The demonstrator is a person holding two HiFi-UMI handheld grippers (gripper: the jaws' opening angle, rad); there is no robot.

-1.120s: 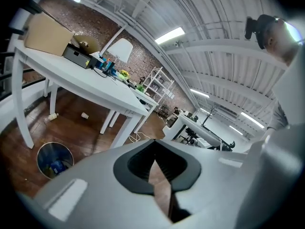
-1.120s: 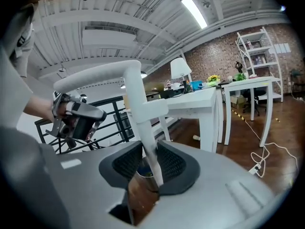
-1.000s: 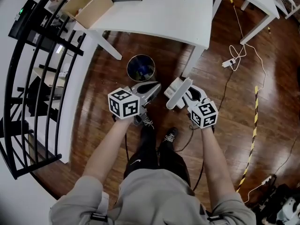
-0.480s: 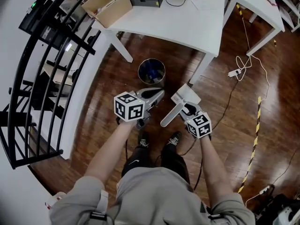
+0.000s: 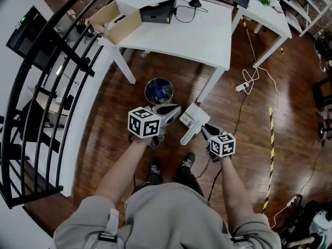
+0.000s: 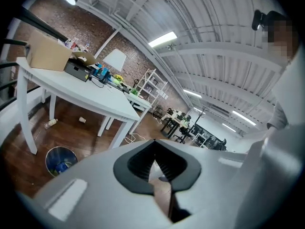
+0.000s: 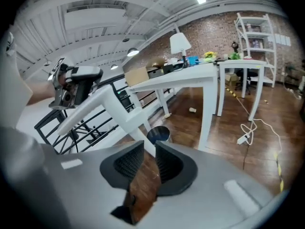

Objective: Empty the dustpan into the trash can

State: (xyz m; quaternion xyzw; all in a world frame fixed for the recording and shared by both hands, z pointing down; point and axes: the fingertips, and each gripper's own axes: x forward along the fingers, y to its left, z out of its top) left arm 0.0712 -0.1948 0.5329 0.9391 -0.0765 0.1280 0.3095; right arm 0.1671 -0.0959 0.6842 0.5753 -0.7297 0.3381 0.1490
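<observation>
A white dustpan (image 5: 192, 122) hangs over the wood floor, and my right gripper (image 5: 204, 128) is shut on its edge. In the right gripper view the dustpan (image 7: 107, 109) runs up and left from the jaw tips of the right gripper (image 7: 148, 149). Those jaws have just been closing, with the dustpan's edge between them. My left gripper (image 5: 174, 109) is shut and holds nothing, level with the dustpan's left side; its jaws meet in the left gripper view (image 6: 155, 157). The round metal trash can (image 5: 158, 91) (image 6: 60, 160) (image 7: 158, 134) stands on the floor just beyond both grippers, by the table leg.
A white table (image 5: 199, 38) with a cardboard box (image 5: 116, 21) stands behind the can. A black railing (image 5: 46, 87) runs along the left. A power strip and cable (image 5: 241, 86) lie at the right, beside yellow-black tape (image 5: 269, 157). The person's shoes (image 5: 187, 163) are below the grippers.
The dustpan has swung from near upright to slanted, its long end now pointing lower left. Both grippers have shifted slightly, and the can sits a little closer to them.
</observation>
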